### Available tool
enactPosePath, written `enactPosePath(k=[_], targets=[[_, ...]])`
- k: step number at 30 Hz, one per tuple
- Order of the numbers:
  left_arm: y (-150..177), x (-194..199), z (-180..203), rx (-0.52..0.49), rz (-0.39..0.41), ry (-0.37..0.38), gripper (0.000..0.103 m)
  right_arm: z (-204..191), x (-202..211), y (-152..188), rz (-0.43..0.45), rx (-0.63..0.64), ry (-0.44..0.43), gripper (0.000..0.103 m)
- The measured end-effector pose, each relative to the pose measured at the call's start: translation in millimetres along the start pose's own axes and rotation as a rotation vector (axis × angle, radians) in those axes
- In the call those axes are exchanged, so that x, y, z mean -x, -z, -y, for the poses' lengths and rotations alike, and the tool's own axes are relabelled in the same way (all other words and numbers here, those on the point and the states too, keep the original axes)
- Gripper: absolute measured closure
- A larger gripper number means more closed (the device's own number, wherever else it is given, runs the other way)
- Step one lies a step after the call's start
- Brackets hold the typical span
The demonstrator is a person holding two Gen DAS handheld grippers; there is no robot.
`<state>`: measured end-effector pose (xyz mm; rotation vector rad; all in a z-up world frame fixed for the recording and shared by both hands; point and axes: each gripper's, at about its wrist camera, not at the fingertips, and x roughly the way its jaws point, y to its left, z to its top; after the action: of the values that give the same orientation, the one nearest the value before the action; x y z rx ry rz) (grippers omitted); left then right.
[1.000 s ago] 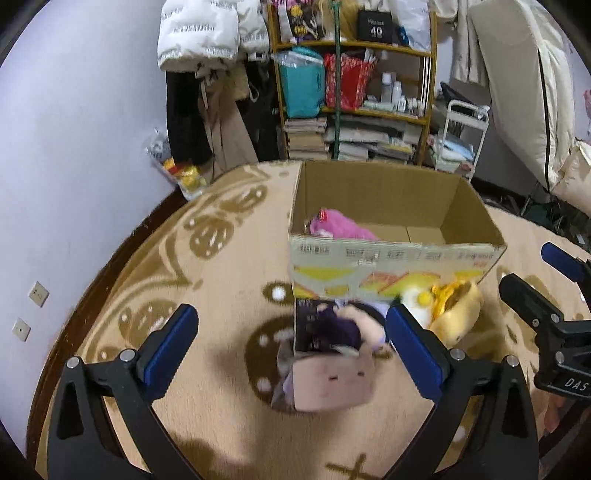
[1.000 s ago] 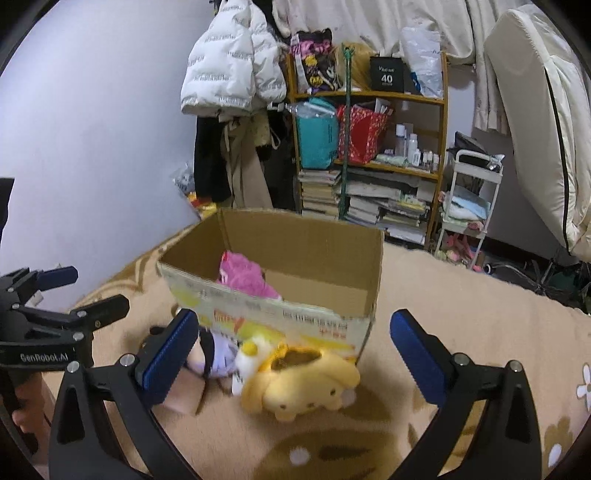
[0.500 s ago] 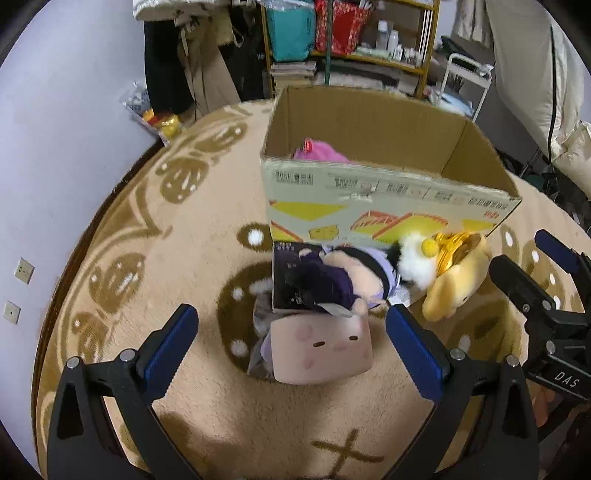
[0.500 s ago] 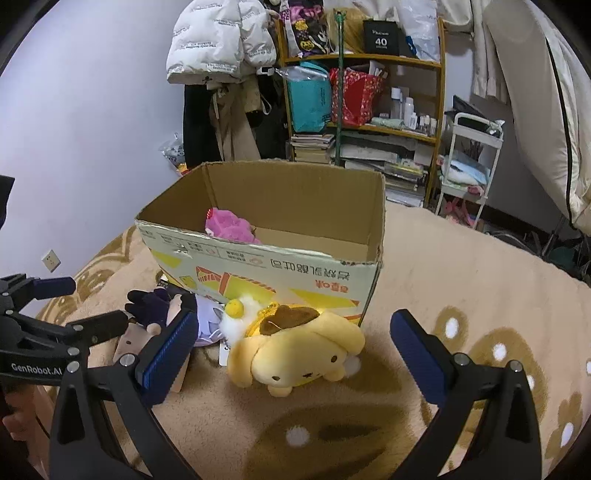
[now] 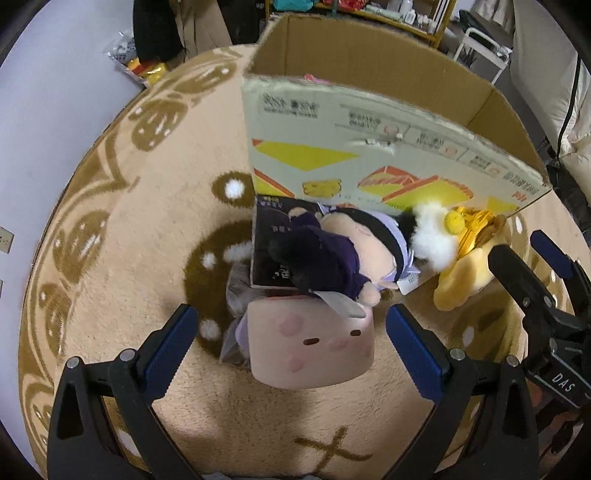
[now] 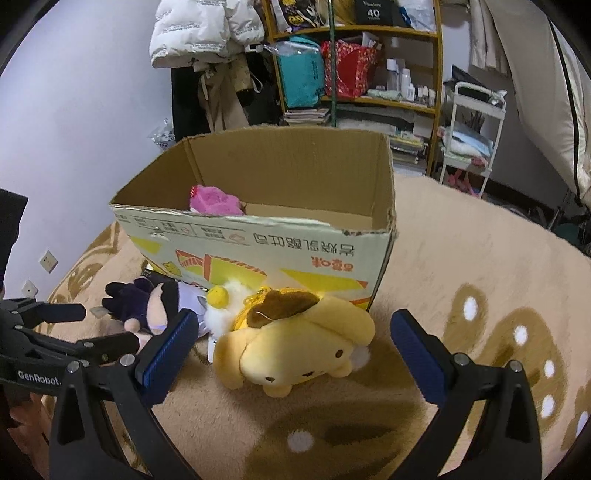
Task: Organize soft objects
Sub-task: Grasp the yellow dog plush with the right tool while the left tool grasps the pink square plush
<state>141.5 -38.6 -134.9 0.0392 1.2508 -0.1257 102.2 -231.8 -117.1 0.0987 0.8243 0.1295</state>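
An open cardboard box stands on the carpet; it also shows in the right wrist view with a pink soft toy inside. In front of it lie a pink block-shaped plush, a purple-and-black doll on a dark card, and a yellow dog plush. My left gripper is open, its fingers either side of the pink block plush. My right gripper is open around the yellow dog plush, a little short of it.
A beige patterned carpet covers the floor. Behind the box stand a wooden shelf with bags and books, hanging coats and a white trolley. A wall with sockets is on the left.
Both grippers have moved forward and down toward the toys in front of the box. The pink block plush now sits between the left fingers, the dog plush nearer the right ones.
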Motion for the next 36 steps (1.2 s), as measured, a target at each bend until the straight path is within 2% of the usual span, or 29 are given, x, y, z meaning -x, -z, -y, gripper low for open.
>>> enactPosePath(k=[9, 21, 23, 30, 31, 36], targets=[[1.2, -19.3, 11.1, -0.037, -0.065, -0.008, 0.003, 7.5, -21.4, 4.2, -0.070, -0.047, 0.008, 0.000], [-1.7, -38.1, 11.0, -0.020, -0.120, 0.010, 0.005, 1.1, -45.2, 9.8, -0.127, -0.048, -0.009, 0.000], [-2.2, -38.2, 11.2, -0.020, -0.123, 0.021, 0.012, 0.6, -47.3, 10.0, -0.130, -0.049, -0.008, 0.002], [0.0, -41.6, 14.2, -0.034, -0.121, -0.013, 0.021, 2.4, -47.8, 8.8, -0.142, -0.052, -0.016, 0.009], [0.7, -41.5, 15.2, -0.033, -0.120, -0.008, 0.026, 2.8, -47.6, 9.1, -0.143, -0.051, -0.014, 0.010], [3.2, -37.6, 15.2, -0.031, -0.110, -0.006, 0.035, 2.8, -47.9, 9.2, -0.151, -0.052, -0.012, 0.014]])
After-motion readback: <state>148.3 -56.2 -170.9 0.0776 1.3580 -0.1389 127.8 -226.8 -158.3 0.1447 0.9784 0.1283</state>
